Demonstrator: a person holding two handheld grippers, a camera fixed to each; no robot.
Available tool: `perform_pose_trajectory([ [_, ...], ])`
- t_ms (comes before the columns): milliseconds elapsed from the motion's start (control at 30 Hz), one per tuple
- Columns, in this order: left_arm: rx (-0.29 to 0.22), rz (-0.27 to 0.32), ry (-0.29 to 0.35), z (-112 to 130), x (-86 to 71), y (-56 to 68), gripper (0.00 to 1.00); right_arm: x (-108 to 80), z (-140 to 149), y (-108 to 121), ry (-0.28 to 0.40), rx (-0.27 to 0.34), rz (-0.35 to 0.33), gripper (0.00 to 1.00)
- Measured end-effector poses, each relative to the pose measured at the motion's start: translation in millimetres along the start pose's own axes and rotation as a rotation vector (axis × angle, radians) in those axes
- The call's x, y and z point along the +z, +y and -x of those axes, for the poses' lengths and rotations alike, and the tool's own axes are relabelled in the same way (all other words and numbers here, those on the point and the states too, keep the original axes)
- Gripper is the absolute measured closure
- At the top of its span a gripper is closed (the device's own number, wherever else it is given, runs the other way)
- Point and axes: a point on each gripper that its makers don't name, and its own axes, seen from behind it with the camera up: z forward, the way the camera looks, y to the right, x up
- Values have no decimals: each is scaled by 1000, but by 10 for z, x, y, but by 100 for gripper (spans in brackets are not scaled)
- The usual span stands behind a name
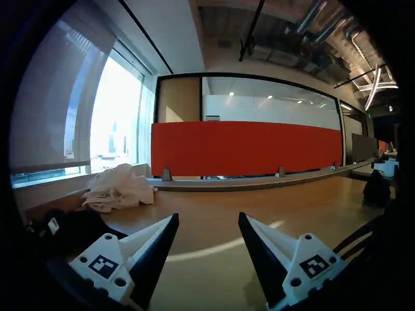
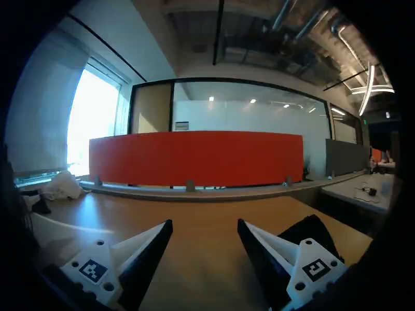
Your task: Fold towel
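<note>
The towel [image 1: 119,187] is seen crumpled in a white heap on the wooden table [image 1: 311,207], by the window [image 1: 116,119], ahead and left of the left gripper [image 1: 207,217]. That gripper is spread wide and empty. The right gripper [image 2: 205,224] is likewise spread wide and empty. A red screen [image 1: 244,147] is set along the table's far edge.

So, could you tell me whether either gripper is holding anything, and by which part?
Nothing is held. The left gripper and the right gripper are both open over the table; the crumpled towel lies apart, farther off by the window.
</note>
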Motion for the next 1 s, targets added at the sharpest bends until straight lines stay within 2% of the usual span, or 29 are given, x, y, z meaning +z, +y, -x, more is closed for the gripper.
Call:
perform_pose_trajectory([
  [200, 0, 0, 0, 6, 7, 2, 16, 52, 123, 34, -15, 30, 2, 3],
  [500, 0, 0, 1, 12, 14, 2, 15, 70, 268, 124, -15, 40, 6, 3],
  [1000, 0, 0, 1, 14, 12, -2, 15, -18, 224, 68, 13, 2, 4, 3],
])
